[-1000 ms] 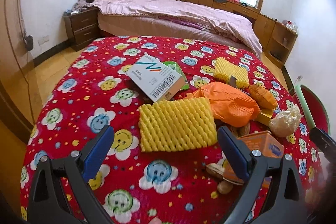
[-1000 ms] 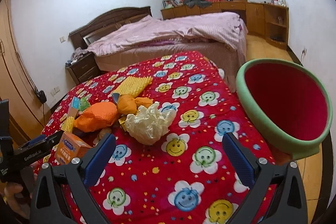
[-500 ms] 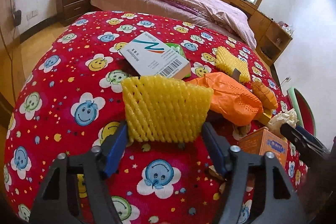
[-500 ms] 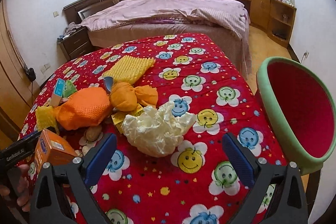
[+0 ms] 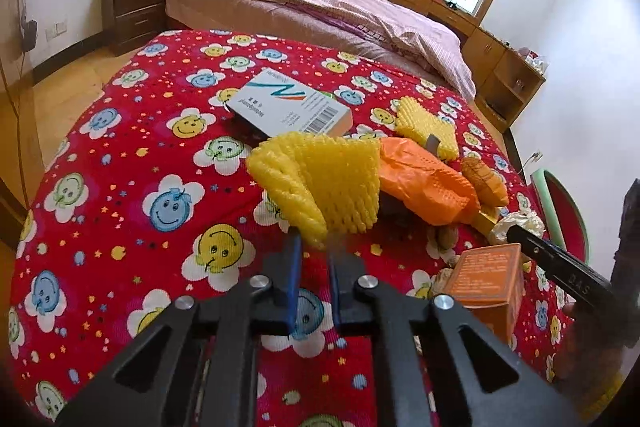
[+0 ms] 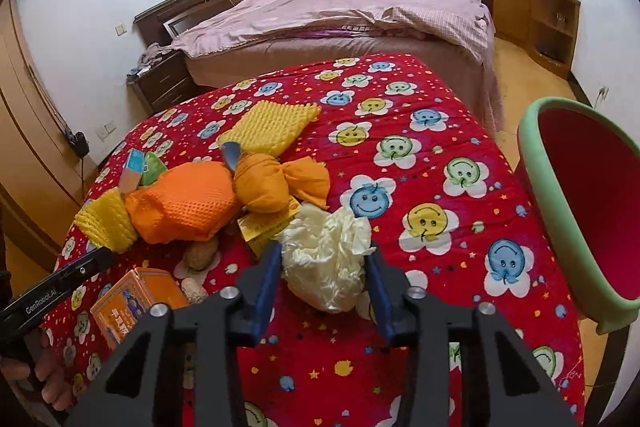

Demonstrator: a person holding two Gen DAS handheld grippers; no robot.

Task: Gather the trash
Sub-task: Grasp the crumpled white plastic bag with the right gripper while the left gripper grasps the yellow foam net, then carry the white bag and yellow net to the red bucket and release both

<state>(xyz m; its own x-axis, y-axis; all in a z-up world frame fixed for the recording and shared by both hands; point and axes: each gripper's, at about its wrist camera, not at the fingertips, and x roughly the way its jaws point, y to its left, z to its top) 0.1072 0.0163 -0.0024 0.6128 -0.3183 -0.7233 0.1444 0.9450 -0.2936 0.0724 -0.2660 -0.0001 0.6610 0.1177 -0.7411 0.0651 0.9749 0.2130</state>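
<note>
My left tool [image 5: 314, 247] has just been closing and pinches the yellow foam net [image 5: 324, 183]. It lies on the red desk [image 5: 120, 163].

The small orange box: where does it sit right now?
In the right wrist view the small orange box lies low on the left of the red tablecloth, just below the orange mesh bag.

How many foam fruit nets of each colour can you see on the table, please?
Yellow foam nets: 2
Orange foam net: 1
Total: 3
</note>
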